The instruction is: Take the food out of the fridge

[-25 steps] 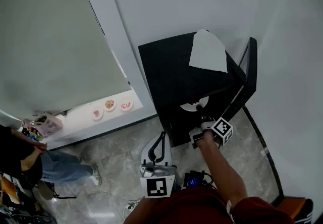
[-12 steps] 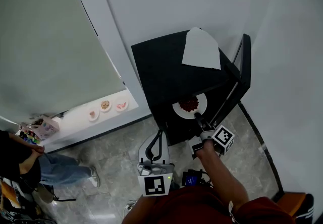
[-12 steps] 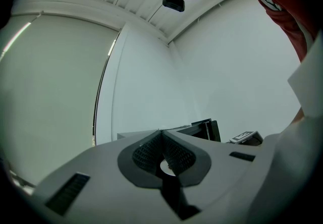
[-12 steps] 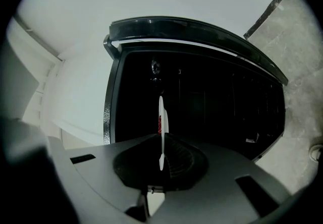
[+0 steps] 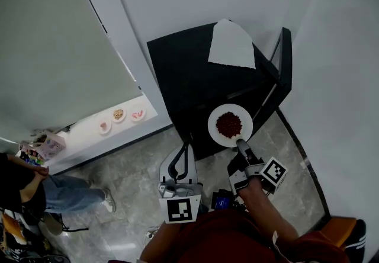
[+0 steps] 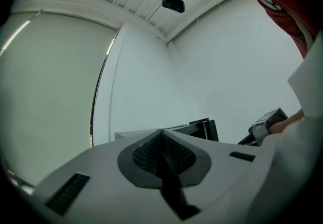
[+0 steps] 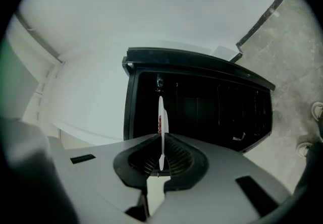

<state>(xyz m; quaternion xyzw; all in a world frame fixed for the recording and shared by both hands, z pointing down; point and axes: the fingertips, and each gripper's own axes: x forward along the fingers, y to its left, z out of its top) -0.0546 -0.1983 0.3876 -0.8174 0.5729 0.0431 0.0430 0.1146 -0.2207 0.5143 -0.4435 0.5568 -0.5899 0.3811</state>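
A small black fridge stands against the white wall with its door swung open at the right. My right gripper is shut on the rim of a white plate carrying a heap of red food, held out in front of the fridge opening. In the right gripper view the plate shows edge-on between the jaws, with the dark fridge interior behind. My left gripper hangs low beside the fridge, shut with nothing in it; its view shows the jaws together.
A white sheet of paper lies on the fridge top. Three small plates of food sit on a white ledge at the left. A person in jeans stands at the lower left. Grey stone floor surrounds the fridge.
My right gripper has drawn the plate of red food out of the fridge toward me, from just inside the opening to fully clear of it. The left gripper stays put.
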